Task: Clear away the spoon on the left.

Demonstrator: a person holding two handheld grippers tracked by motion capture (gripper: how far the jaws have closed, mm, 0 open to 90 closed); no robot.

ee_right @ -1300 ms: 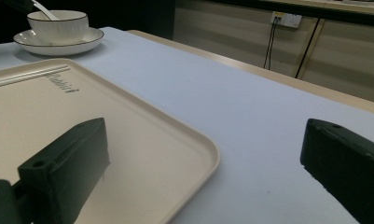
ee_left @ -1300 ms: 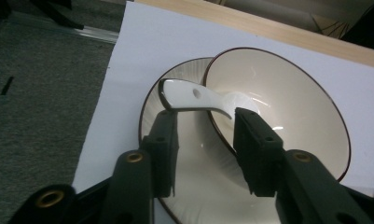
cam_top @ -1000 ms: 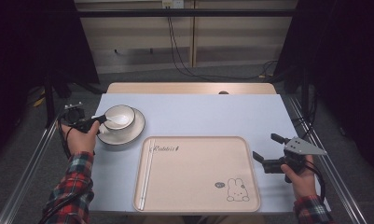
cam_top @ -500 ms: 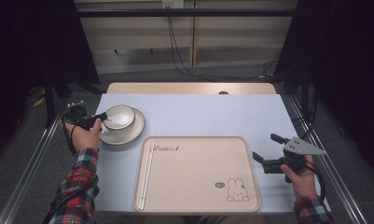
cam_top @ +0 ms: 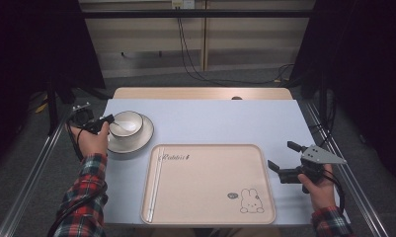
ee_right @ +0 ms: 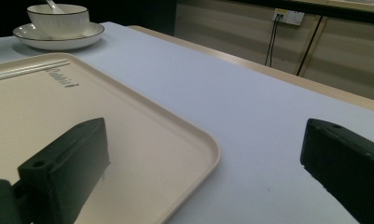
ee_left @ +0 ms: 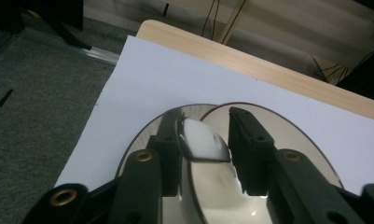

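While the left gripper (ee_left: pixel 205 154) has just been closing its jaws around the spoon (ee_left: pixel 203 142) handle in the bowl (cam_top: pixel 127 123), seemingly pinching it, the lift is not yet done. The right gripper (cam_top: pixel 288 160) waits spread beside the tray (cam_top: pixel 209 217).

— What's lying around the table (cam_top: pixel 210 123)?
— Grey carpet (cam_top: pixel 32 163) is spreading on both sides, and metal rails (cam_top: pixel 30 180) are flanking it.
— Behind?
— Pale wall panels (cam_top: pixel 136 44) are catching light; black cables (cam_top: pixel 185 54) are hanging down; dark curtains (cam_top: pixel 32 44) are closing in.
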